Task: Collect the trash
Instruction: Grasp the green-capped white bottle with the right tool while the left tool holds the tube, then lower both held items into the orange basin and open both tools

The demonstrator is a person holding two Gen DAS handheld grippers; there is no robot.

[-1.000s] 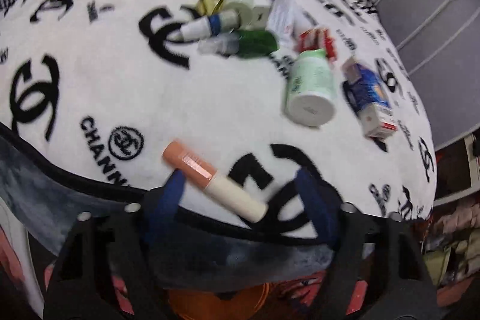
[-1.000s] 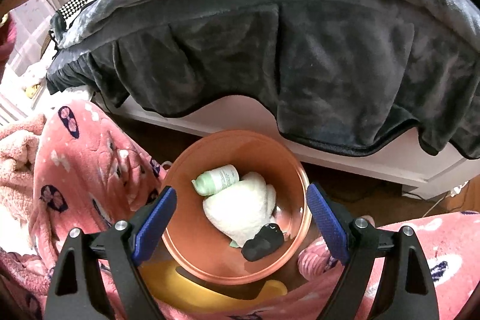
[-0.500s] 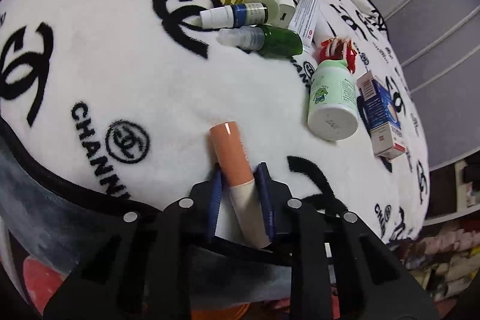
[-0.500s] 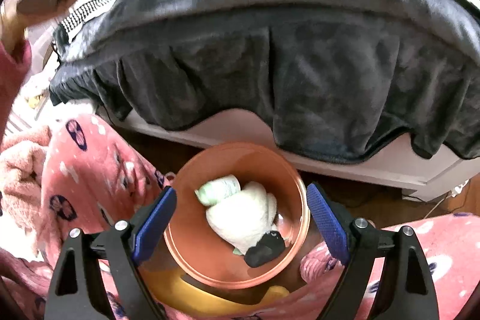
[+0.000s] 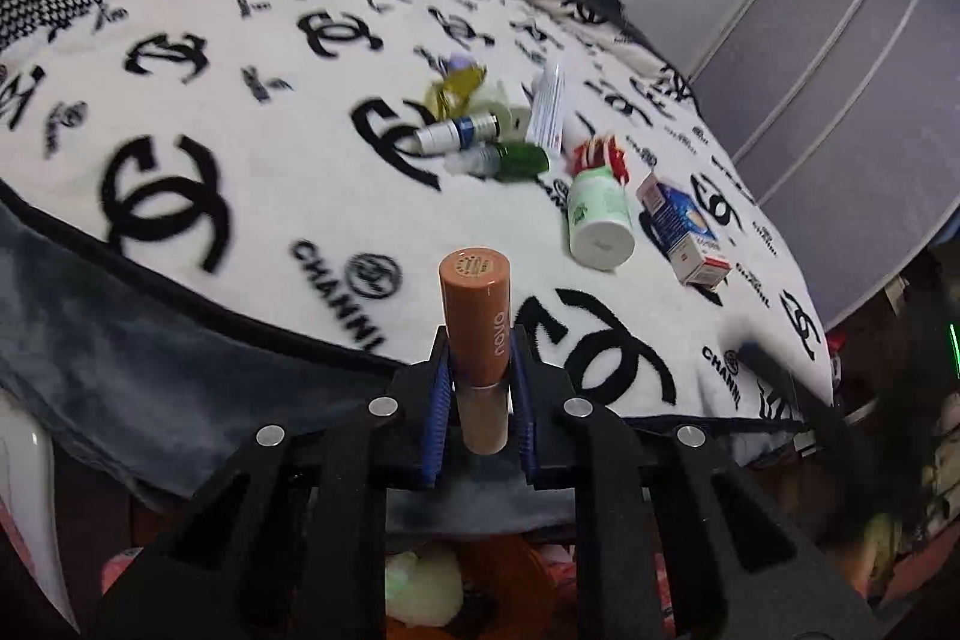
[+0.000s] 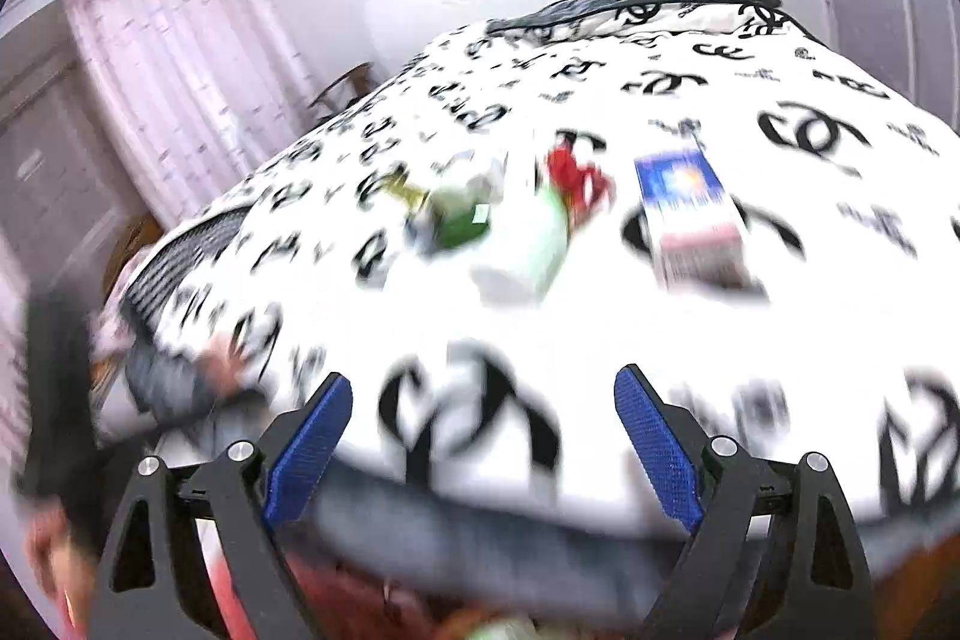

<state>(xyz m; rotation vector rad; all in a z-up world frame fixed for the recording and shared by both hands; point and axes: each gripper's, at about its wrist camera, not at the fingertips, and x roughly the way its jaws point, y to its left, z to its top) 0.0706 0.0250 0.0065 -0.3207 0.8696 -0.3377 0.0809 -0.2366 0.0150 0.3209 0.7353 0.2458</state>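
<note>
My left gripper (image 5: 478, 388) is shut on an orange tube (image 5: 478, 322) and holds it upright, lifted off the white logo blanket (image 5: 252, 172) near the bed's front edge. Further back on the blanket lie a pale green bottle (image 5: 597, 214), a blue and white box (image 5: 684, 226), a green bottle (image 5: 510, 160), a blue-banded vial (image 5: 459, 130) and a red wrapper (image 5: 600, 157). My right gripper (image 6: 483, 436) is open and empty above the blanket's front edge; its view is blurred, with the box (image 6: 690, 214) and pale green bottle (image 6: 528, 250) ahead.
An orange bowl (image 5: 528, 580) holding a pale item shows below the left gripper, under the bed edge. A dark grey blanket edge (image 5: 120, 340) hangs over the bedside. Grey wardrobe doors (image 5: 840, 70) stand at the right, curtains (image 6: 180, 70) at the left.
My left gripper closed on the orange tube and lifted it off the blanket, tilting it upright. My right gripper swung up from over the bowl to face the bed top.
</note>
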